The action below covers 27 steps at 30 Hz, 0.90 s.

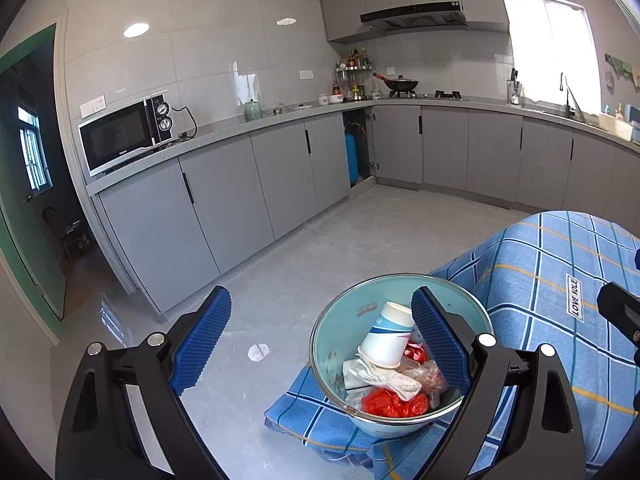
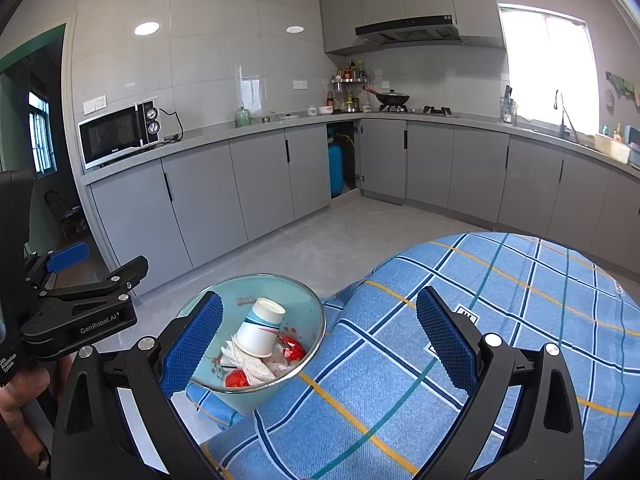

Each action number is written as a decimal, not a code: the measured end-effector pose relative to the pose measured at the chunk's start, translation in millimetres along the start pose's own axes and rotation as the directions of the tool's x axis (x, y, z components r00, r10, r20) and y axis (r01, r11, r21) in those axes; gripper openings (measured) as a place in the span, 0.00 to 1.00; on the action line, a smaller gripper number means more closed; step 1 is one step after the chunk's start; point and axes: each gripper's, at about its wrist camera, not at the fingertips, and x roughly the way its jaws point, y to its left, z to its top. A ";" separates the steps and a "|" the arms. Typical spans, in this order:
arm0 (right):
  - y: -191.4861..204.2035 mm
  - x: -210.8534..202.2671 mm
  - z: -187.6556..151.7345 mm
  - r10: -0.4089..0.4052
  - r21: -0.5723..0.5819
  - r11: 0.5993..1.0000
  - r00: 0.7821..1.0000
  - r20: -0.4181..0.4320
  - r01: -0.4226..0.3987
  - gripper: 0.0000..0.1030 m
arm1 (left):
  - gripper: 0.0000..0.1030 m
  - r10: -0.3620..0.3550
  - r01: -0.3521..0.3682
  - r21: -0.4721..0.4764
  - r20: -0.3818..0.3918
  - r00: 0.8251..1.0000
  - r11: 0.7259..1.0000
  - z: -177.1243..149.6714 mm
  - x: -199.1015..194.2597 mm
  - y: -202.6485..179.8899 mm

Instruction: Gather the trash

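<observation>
Both jaws stand wide apart and hold nothing: our left gripper (image 1: 322, 344) hovers over the bin (image 1: 320, 344), our right gripper (image 2: 320, 340) beside it above the checked cloth (image 2: 400, 380). We judge collecting nearly done; we should scan the cloth before reaching. Inside lie a paper cup (image 1: 386, 340), crumpled tissue (image 1: 384, 378) and red wrappers (image 1: 386, 404). Beyond, the counter (image 1: 224, 128) carries a microwave (image 1: 120, 136).

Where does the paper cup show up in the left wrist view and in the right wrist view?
Left wrist view: the paper cup lies lower centre-right, tipped over in the bin, just left of the right blue finger.
Right wrist view: the cup lies lower centre-left, in the same bin, right of the left blue finger.
Shared landmark: the microwave on the counter at the left.
</observation>
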 end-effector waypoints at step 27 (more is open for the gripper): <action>-2.4 -10.1 -0.5 -0.015 -0.003 1.000 1.000 0.024 0.015 0.93 | 0.95 0.018 -0.019 0.012 0.007 1.000 1.000 0.0 -1.2 1.4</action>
